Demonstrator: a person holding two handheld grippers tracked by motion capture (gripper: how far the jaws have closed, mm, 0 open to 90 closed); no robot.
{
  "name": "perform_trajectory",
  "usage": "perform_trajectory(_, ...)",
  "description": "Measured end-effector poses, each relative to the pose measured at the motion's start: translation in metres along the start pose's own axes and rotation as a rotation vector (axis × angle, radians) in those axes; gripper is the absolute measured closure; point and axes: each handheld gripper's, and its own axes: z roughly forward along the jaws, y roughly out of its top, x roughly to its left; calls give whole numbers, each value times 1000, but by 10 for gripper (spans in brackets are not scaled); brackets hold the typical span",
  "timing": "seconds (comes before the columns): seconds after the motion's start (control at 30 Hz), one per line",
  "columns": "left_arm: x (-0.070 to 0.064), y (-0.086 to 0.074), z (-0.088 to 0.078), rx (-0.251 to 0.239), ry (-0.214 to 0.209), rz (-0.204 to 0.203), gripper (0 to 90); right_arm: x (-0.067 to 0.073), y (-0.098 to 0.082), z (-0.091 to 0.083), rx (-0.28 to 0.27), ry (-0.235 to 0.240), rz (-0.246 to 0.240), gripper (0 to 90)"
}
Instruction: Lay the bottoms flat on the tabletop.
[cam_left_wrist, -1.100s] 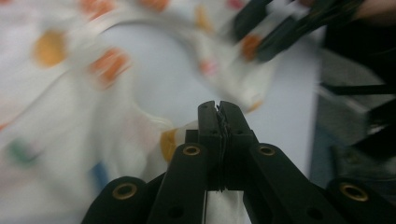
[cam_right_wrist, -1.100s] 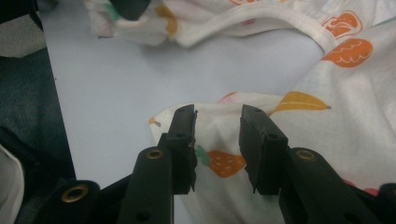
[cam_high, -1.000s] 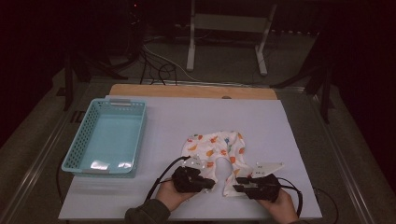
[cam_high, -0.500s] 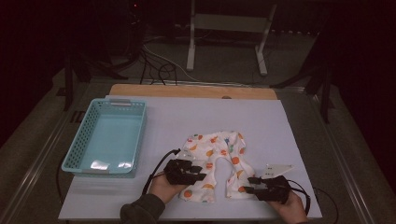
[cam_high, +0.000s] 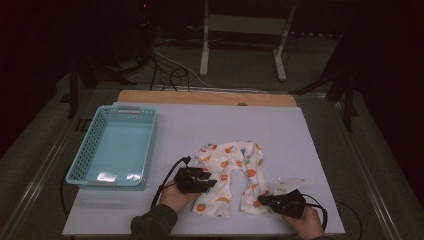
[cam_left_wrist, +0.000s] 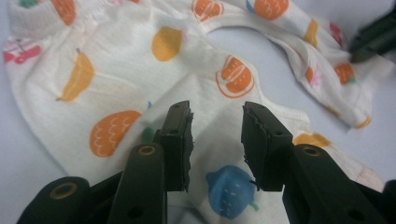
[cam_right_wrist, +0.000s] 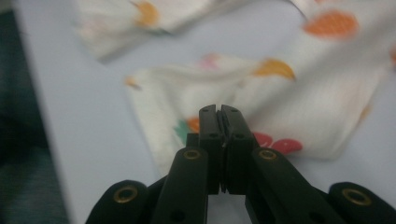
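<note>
Small cream trousers with a fruit print (cam_high: 227, 170) lie flat on the white table top (cam_high: 200, 125), legs towards the front edge. My left gripper (cam_high: 212, 182) hovers over the left leg (cam_left_wrist: 116, 84). Its jaws have just been opening and stand open (cam_left_wrist: 217, 119), with cloth lying under them and none pinched. My right gripper (cam_high: 262, 200) is at the hem of the right leg (cam_right_wrist: 303, 88). Its jaws have just closed and are shut (cam_right_wrist: 218, 111) on the hem's edge. It also appears as a dark shape in the left gripper view (cam_left_wrist: 373, 39).
A light blue mesh basket (cam_high: 107, 184), with nothing in it, stands at the left of the table. A wooden strip (cam_high: 205, 97) runs along the far edge. Beyond it a metal stand (cam_high: 240, 30) and cables lie on the dark floor.
Both hands have moved apart from the middle of the trousers, and the legs are now spread towards the front edge. The left gripper has opened and released the cloth; the right one has shut.
</note>
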Motion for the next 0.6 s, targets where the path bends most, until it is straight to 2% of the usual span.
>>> perform_trajectory(0.07, 1, 1, -2, -9, 5, -2, 633, 7, 7, -2, -12, 31, -10, 873)
perform_trajectory(0.1, 2, 1, -3, -10, 10, -1, 633, 10, 9, -2, -25, 47, -8, 839)
perform_trajectory(0.13, 3, 2, -3, -9, 15, -3, 631, 11, 12, -3, -26, 50, -11, 781)
perform_trajectory(0.2, 5, 3, -4, -12, 30, -5, 625, 9, 13, -6, -33, 40, 11, 748)
perform_trajectory(0.3, 9, 4, -4, -18, 52, -10, 623, -2, 10, -10, -58, 16, 54, 709)
perform_trajectory(0.43, 16, 8, -2, -30, 91, -31, 624, -18, 10, -11, -68, -42, 79, 656)
perform_trajectory(0.47, 19, 9, -1, -40, 105, -43, 624, -23, 11, -11, -72, -39, 88, 651)
perform_trajectory(0.53, 23, 12, 2, -45, 133, -54, 625, -35, 14, -9, -69, -73, 94, 620)
perform_trajectory(0.6, 28, 15, 5, -53, 162, -69, 625, -47, 17, -8, -77, -88, 113, 615)
